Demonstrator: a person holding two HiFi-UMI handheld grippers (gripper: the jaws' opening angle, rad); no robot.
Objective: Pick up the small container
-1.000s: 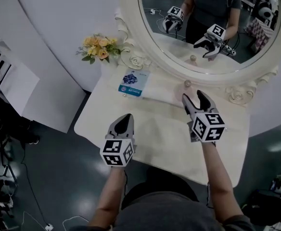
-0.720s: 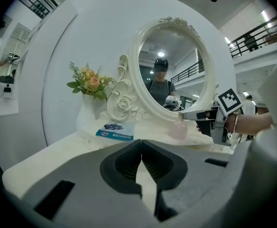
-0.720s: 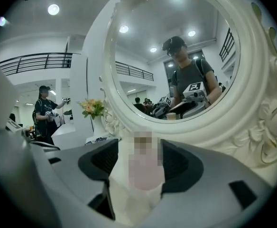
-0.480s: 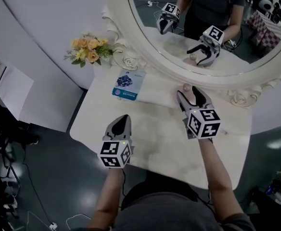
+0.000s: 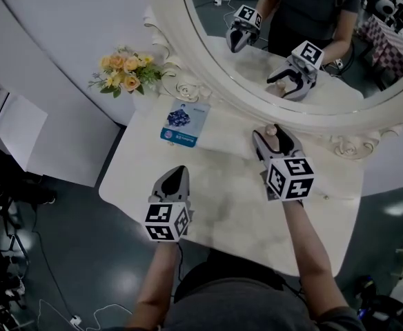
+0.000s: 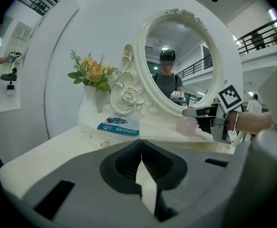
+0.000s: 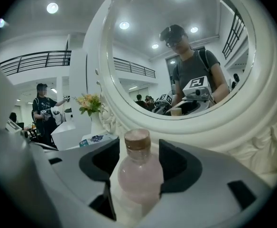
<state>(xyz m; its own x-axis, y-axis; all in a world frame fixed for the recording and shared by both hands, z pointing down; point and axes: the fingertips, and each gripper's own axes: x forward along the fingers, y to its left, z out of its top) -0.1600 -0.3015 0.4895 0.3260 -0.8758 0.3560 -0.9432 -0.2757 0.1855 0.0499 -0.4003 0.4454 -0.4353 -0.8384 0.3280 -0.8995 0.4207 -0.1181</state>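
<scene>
Straddling the bottle [image 7: 139, 174], far right on the table [image 5: 208, 198] by the mirror [image 5: 176, 40], my right gripper's [image 5: 275, 138] jaws stand apart, having just closed slightly without pressing yet. My left gripper's [image 5: 177, 179] jaws are together, empty. The bottle looks light, smooth, maybe slippery; I'd grip the round body below the cap.

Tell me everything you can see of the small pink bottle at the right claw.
The small bottle looks like translucent plastic, pale pink, with a rounded body, a short neck and a tan cap. It stands upright on the white vanity shelf, just in front of the mirror's frame. The right claw has it between its jaws, which have just been closing but do not plainly press on it; it is not yet lifted.
</scene>
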